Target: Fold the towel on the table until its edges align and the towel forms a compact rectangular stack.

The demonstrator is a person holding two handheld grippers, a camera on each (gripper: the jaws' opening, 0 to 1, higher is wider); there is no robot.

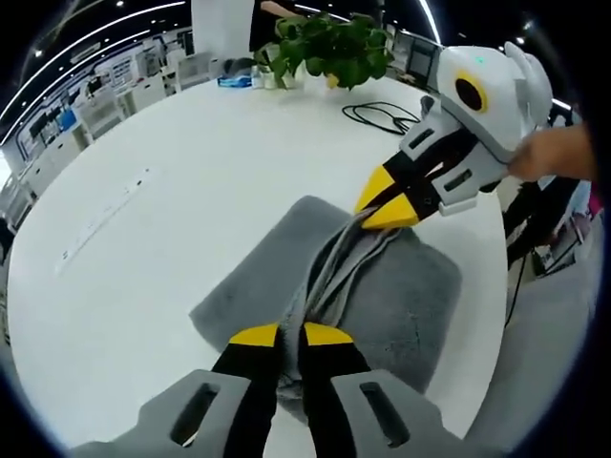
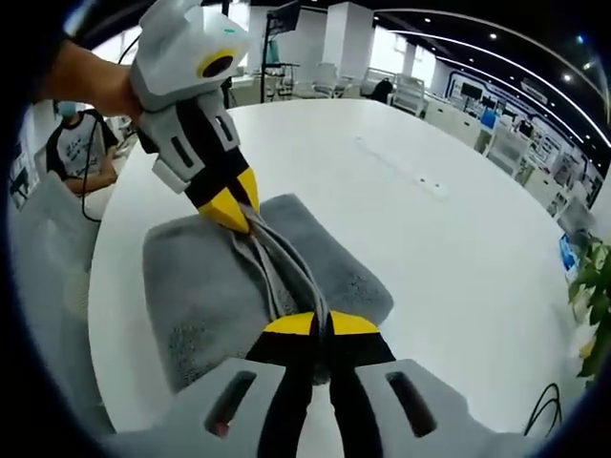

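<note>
Both jaws pinch tight: your left gripper (image 1: 292,335) and right gripper (image 2: 322,324) each grip the grey towel (image 1: 401,296), lifting a ridge above the table (image 1: 191,191) near its edge.

Open office, ceiling light strips (image 2: 496,67), desks (image 1: 105,110).

My left gripper (image 1: 291,335) has its yellow-tipped jaws pinched together on a raised ridge of the grey towel (image 1: 401,296), near the table's edge closest to me. My right gripper (image 1: 389,202) comes in from the opposite side, tilted down, jaws closed on the other end of the same ridge. My hand (image 1: 558,153) grasps the right gripper's white body from behind.
</note>
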